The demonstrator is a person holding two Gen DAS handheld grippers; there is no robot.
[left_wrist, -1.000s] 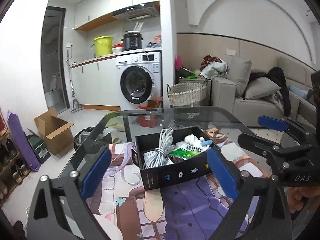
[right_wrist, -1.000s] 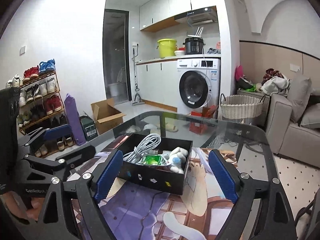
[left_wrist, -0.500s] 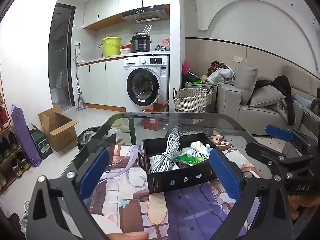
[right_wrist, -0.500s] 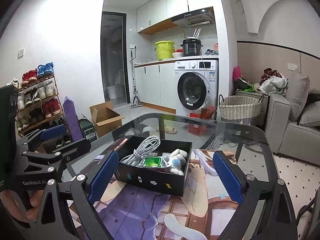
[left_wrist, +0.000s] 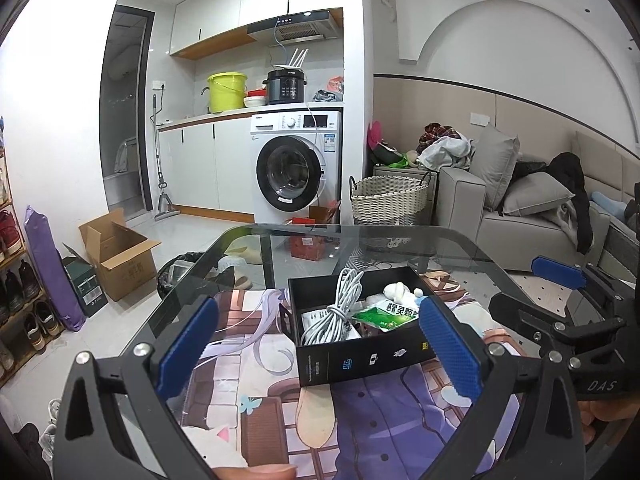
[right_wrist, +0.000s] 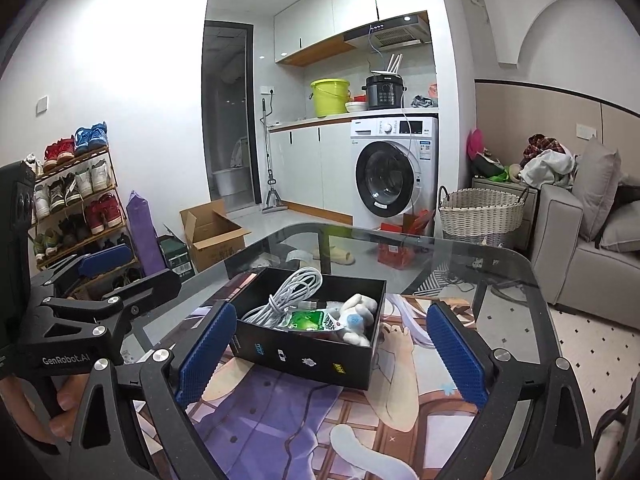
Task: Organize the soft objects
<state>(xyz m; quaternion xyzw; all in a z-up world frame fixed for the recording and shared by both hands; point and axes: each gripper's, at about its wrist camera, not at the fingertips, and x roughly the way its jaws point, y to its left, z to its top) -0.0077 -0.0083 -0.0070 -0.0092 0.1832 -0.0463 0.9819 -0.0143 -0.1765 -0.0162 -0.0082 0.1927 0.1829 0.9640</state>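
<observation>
On the glass-topped table [left_wrist: 460, 240], over a printed cartoon mat [right_wrist: 280, 420], an open black cardboard box [right_wrist: 308, 354] is seen holding a coiled white cable [right_wrist: 288, 292], a green sachet [right_wrist: 308, 320] and a white plush toy [right_wrist: 356, 316]. Left gripper [left_wrist: 316, 348] and right gripper [right_wrist: 332, 352] are both held spread wide short of the box, nothing being gripped or touched by either.

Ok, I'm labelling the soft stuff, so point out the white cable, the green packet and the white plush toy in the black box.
white cable [right_wrist: 294, 292]: right wrist view, on the coiled loops.
green packet [right_wrist: 306, 319]: right wrist view, on its green printed face.
white plush toy [right_wrist: 358, 312]: right wrist view, on its body.
</observation>
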